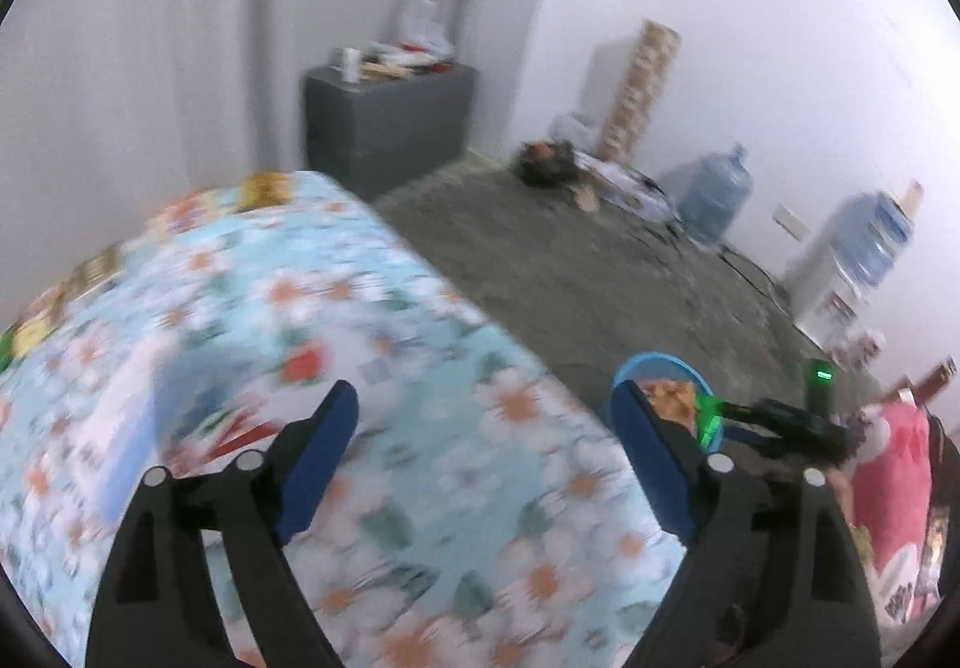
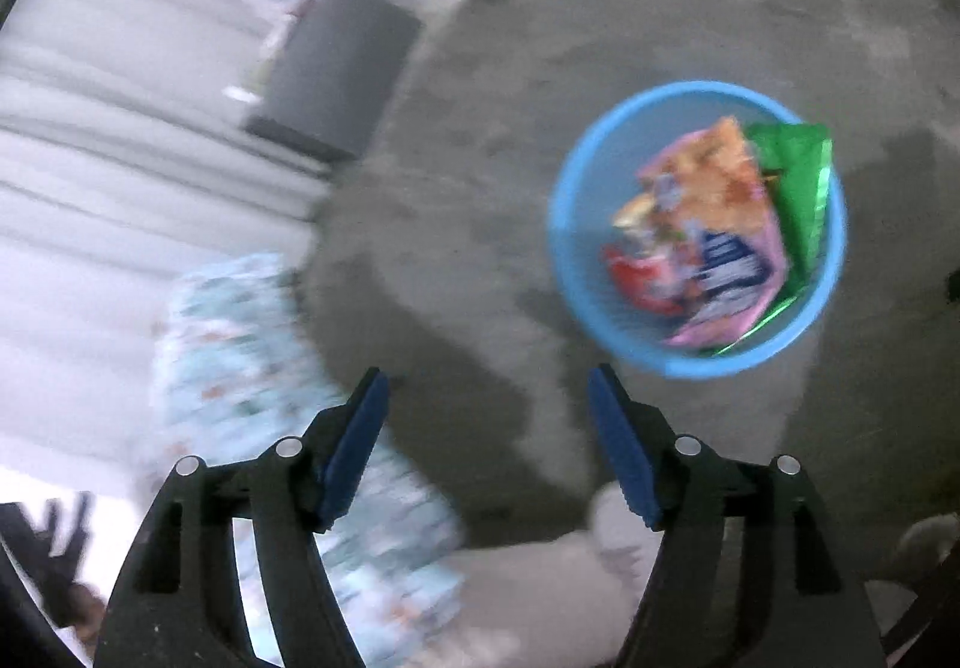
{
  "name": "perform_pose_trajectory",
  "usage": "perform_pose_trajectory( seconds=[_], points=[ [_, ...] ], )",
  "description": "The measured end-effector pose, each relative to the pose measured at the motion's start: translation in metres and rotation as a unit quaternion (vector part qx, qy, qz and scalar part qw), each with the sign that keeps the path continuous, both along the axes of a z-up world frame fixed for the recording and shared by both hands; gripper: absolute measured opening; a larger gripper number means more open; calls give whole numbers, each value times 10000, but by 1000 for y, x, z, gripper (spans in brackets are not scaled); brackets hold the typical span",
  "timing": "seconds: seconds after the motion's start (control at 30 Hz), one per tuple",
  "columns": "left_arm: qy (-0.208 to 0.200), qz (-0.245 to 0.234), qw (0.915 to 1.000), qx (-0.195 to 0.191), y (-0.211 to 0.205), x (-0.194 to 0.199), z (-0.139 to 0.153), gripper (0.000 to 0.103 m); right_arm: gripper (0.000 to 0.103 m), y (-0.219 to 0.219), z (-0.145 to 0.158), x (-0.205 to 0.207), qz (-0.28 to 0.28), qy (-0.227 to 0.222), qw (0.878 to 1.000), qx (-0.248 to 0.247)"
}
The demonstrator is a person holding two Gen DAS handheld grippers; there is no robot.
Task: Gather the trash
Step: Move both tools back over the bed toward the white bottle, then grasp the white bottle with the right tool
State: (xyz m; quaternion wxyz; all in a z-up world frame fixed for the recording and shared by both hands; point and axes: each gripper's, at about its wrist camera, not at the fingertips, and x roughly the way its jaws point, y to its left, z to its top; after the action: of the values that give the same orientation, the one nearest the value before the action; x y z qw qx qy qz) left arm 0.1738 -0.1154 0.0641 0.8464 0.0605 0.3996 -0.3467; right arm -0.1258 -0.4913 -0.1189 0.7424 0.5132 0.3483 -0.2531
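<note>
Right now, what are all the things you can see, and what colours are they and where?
bucket: one, blue, on the grey floor beside the table
snack wrappers: several, orange, pink, red and green, inside the bucket
table: one, covered in a light blue flowered cloth, below the left gripper
packets: a few, yellowish and blurred, along the far edge of the table
cabinet: one, dark grey, against the curtain, with clutter on top
water jugs: two, pale blue, by the white wall; one sits on a white dispenser
box: one, tall, patterned, leaning at the wall
left gripper: black with blue pads, jaws open, nothing between them
right gripper: black with blue pads, jaws open, empty, above the floor near the bucket
</note>
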Motion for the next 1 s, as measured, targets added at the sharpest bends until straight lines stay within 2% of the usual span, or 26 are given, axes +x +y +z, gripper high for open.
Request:
perform_pose_trajectory(
  seconds=[0.1,0.17,0.27,0.43,0.67,0.77,0.87,1.0],
  points=[
    [-86,465,9989,58,45,-8,-2,90,67,20,15,22,219,-488,9985,107],
    [-102,675,9976,65,67,-12,-4,92,67,32,27,33,404,-610,9973,114],
    [-65,1037,9946,71,105,-19,-12,93,67,46,46,54,727,-588,9956,-32],
    [24,1362,9907,43,141,-25,-24,93,67,86,71,94,1272,-660,9896,-110],
    [-193,1550,9877,-57,168,-11,-31,93,67,162,101,155,2257,-1187,9668,149],
    [-351,1702,9848,8,175,3,-33,93,67,197,100,191,2670,-1246,9547,424],
    [-442,1846,9818,34,185,16,-36,93,67,230,85,228,2876,-1179,9463,888],
    [-391,1938,9802,-119,197,27,-38,93,67,266,61,276,2850,-931,9436,1408]
  ],
)
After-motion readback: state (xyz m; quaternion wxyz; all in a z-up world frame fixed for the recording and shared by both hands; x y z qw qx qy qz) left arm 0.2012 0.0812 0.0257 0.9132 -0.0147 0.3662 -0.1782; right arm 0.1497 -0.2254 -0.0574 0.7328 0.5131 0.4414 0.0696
